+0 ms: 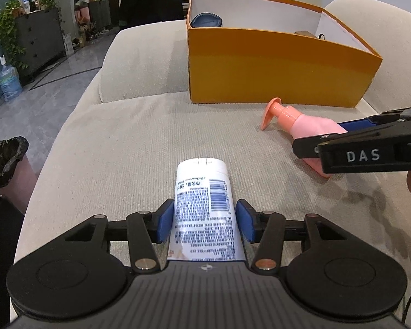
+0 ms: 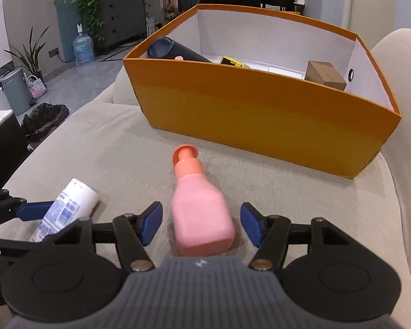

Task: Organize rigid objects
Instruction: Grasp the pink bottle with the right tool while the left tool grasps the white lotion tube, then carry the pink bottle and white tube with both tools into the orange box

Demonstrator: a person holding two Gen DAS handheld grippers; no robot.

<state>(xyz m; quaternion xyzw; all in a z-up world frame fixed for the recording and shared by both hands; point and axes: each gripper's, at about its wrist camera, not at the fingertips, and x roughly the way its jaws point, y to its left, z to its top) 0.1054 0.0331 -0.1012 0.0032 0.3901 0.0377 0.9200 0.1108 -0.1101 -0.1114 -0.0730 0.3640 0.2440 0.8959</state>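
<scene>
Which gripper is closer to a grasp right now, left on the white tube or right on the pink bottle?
Left. The left gripper has its pads almost against the white tube, while the right gripper straddles the pink bottle with clear gaps either side.

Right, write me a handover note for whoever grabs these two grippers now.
Left gripper: jaws around the white tube lying on the sofa cushion; pads at its sides, firm grip not confirmed.
Right gripper: open, jaws straddling the pink pump bottle, which lies on its side, clear gaps both sides.
Orange box stands ahead on the sofa; it already holds a dark cylinder, a yellow item and a small cardboard box.
Left to do: grip tube and bottle, lift both into the box.
</scene>
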